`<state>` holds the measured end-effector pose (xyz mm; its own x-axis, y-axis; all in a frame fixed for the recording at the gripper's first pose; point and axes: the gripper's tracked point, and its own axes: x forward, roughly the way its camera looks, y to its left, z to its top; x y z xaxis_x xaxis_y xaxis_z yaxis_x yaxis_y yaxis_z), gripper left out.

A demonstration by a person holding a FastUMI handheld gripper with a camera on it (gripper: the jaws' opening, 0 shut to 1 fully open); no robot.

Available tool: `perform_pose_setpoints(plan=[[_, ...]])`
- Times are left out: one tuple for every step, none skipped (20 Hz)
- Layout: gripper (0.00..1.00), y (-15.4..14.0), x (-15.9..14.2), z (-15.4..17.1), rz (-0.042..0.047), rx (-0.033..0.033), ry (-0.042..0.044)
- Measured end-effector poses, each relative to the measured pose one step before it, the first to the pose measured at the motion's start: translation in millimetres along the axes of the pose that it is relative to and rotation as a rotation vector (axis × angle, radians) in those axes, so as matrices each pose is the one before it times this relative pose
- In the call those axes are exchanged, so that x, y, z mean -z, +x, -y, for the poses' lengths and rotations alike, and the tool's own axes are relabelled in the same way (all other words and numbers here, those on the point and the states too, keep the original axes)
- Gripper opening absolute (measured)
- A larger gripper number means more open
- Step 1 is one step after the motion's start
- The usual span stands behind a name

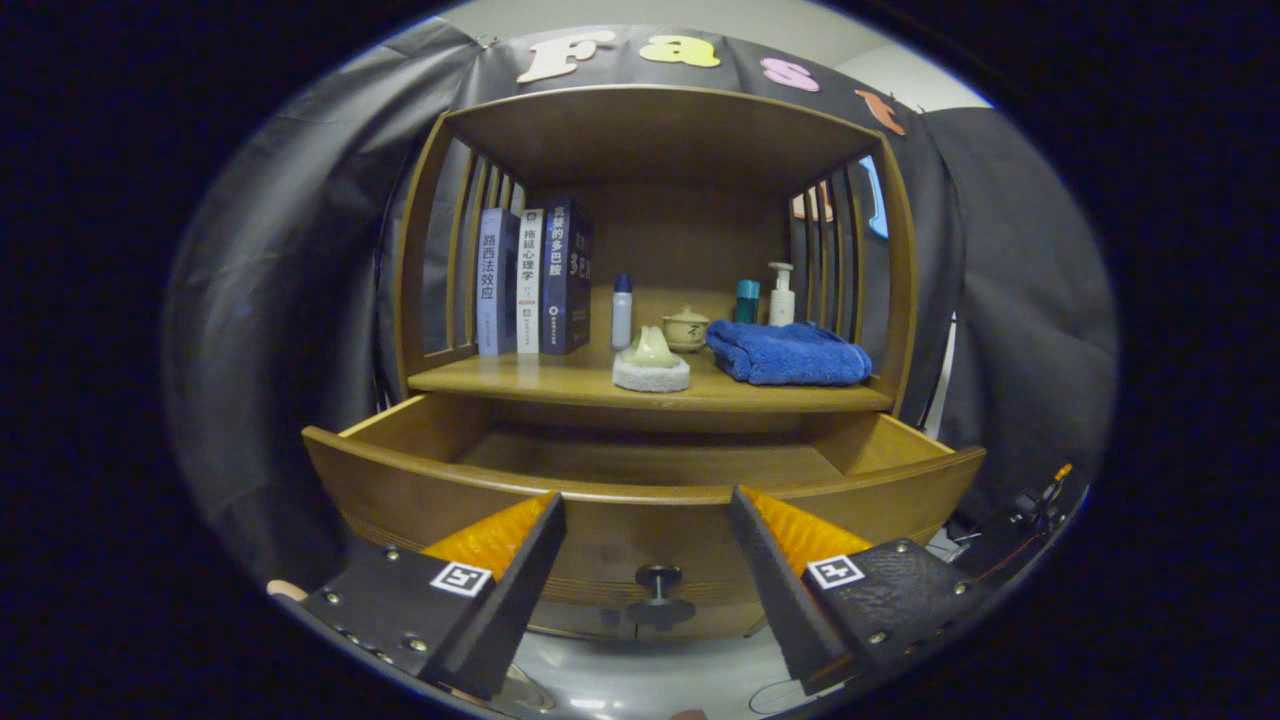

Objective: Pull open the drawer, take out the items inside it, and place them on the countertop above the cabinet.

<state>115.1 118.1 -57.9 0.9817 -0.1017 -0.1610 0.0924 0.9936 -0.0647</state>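
The wooden drawer (640, 505) stands pulled out under the countertop (560, 382), and the part of its inside that I can see holds nothing. Its dark round knob (658, 595) sits on the drawer front, between my two fingers. My gripper (648, 520) is open, fingers spread wide just in front of the drawer front, with nothing between the pads. On the countertop lie a folded blue towel (790, 353) and a pale green object on a white round pad (651, 362).
Three upright books (530, 280) stand at the countertop's left. Behind the pad are a small white bottle (622, 310), a lidded ceramic pot (686, 328), a teal bottle (747, 300) and a pump bottle (781, 295). Slatted side walls and a top board enclose the shelf.
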Motion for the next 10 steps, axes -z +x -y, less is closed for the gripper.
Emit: perform_pose_setpoints(plan=[[0.99,4.01,-0.61,-0.01,0.00396,0.00029,-0.0002],[0.99,2.22,-0.05,0.03,-0.00035,-0.0009,0.00176],[0.99,2.79,-0.88,-0.01,0.00068,-0.00128,0.00212],[0.99,2.8,-0.06,-0.08,0.00026,-0.0006,-0.00104],[0.99,3.15,-0.73,0.2,-0.00188,-0.00059,-0.00137],[0.99,2.41,-0.63,-0.3,0.00037,-0.00047,0.00053],[0.99,2.41,-0.1,-0.54,-0.00095,0.0006,-0.00051],[0.99,3.12,-0.83,0.01,0.00029,0.00129,-0.00224],[0.99,2.57,-0.39,0.49,-0.00062,0.00093,-0.0011],[0.99,1.68,-0.08,-0.53,-0.00001,-0.00093,0.00194]])
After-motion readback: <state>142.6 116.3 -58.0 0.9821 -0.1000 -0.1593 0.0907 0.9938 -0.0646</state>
